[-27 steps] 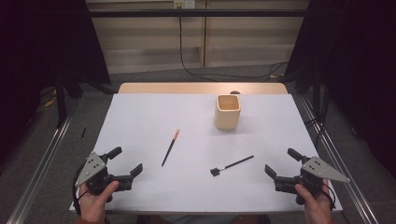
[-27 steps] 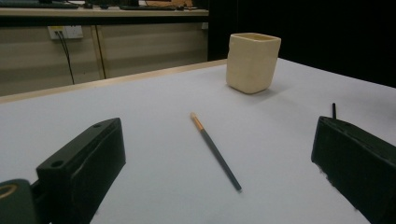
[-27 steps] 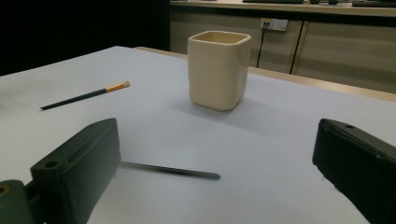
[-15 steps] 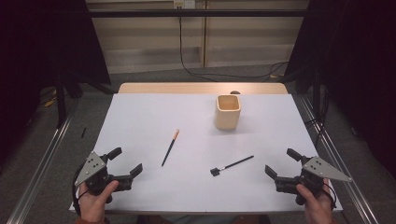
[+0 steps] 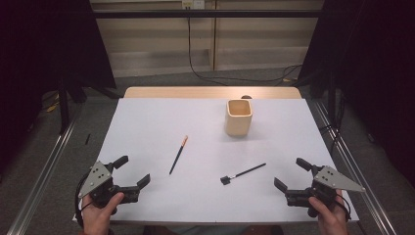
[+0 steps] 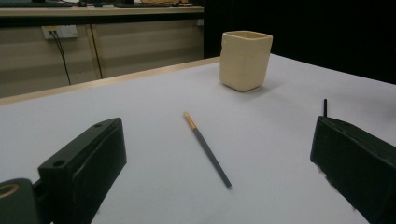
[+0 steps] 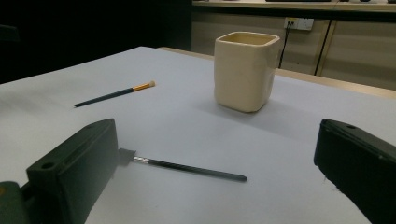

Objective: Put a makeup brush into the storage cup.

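While I rest both hands at the near edge of the table [image 5: 147, 122], nothing looks done yet. That white-covered table carries three things. The cream cup [image 5: 239, 117] stands upright toward the far edge, right of the middle, and I can see nothing inside it. The orange-tipped brush [image 5: 178, 154] lies flat left of the middle, tip pointing toward the far edge, well apart from the cup. The black brush [image 5: 242, 173] lies flat nearer the near edge, right of the middle, its square head toward me.

My left gripper [image 5: 133, 172] sits at the near left corner with its jaws spread wide and nothing between them; the orange-tipped brush lies ahead of it. My right gripper [image 5: 291, 174] sits at the near right corner, likewise spread and empty, with the black brush just ahead.

I judge the work to be putting both brushes in the cup: both pick-ups and both drops remain.
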Action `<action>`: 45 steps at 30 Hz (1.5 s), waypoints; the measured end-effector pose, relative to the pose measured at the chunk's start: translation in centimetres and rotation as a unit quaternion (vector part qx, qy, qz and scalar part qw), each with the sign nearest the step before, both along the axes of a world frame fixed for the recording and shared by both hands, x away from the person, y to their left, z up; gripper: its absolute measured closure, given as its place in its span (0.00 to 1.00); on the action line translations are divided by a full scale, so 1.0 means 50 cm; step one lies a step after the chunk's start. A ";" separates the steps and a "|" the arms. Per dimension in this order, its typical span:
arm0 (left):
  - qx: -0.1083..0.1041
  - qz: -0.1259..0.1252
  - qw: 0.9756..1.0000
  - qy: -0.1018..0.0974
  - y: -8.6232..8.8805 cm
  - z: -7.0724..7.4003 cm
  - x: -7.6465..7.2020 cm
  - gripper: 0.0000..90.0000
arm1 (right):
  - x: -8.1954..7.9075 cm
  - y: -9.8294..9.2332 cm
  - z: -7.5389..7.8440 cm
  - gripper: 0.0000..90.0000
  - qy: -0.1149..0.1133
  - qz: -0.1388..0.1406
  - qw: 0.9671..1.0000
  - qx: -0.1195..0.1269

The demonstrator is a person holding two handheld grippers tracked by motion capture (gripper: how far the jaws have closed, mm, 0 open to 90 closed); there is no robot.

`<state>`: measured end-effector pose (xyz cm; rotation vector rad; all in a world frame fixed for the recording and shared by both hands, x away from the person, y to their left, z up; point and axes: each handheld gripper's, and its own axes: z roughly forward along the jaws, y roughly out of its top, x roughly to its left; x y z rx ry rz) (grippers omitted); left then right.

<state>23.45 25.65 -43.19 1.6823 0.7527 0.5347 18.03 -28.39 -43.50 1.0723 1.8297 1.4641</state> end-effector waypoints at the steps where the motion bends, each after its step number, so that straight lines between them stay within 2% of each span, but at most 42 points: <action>1: 0.000 0.000 1.000 -0.001 -0.003 0.002 0.002 0.04 | 0.000 0.000 0.000 0.00 0.000 0.000 1.000 0.000; 4: 0.004 -0.005 1.000 -0.006 -0.013 0.008 0.009 0.04 | 0.000 -0.001 -0.001 0.00 0.000 -0.004 1.000 0.002; 11: -0.019 -0.010 1.000 -0.010 -0.018 0.026 0.021 0.04 | 0.002 -0.001 -0.002 0.00 0.002 -0.007 1.000 0.002; 14: -0.025 -0.021 0.999 -0.011 -0.018 0.036 0.025 0.04 | 0.004 -0.003 -0.004 0.00 0.008 -0.008 1.000 0.006; 17: -0.020 -0.018 0.999 -0.023 -0.025 0.046 0.030 0.04 | 0.004 -0.005 -0.004 0.00 0.008 -0.011 1.000 0.008; 20: -0.023 -0.019 0.999 -0.025 -0.034 0.053 0.038 0.04 | 0.002 -0.005 -0.003 0.00 0.004 -0.010 1.000 0.009; 23: -0.010 -0.014 0.999 -0.029 -0.043 0.058 0.048 0.04 | 0.002 -0.005 -0.002 0.00 0.003 -0.009 1.000 0.010; 26: -0.012 -0.021 0.999 -0.030 -0.050 0.062 0.054 0.04 | 0.002 -0.005 -0.002 0.00 0.003 -0.009 1.000 0.007; 32: -0.008 -0.033 0.999 -0.024 -0.072 0.063 0.068 0.04 | 0.003 -0.004 -0.003 0.00 0.004 -0.008 1.000 0.006; 36: -0.007 -0.032 0.999 -0.024 -0.087 0.065 0.083 0.04 | 0.003 -0.004 -0.003 0.00 0.005 -0.006 1.000 0.005; 42: -0.003 -0.045 0.999 -0.016 -0.110 0.066 0.107 0.04 | 0.003 -0.004 -0.003 0.00 0.005 -0.005 1.000 0.005; 45: -0.017 -0.049 0.999 -0.012 -0.118 0.069 0.121 0.04 | 0.003 -0.004 -0.003 0.00 0.004 -0.004 1.000 0.004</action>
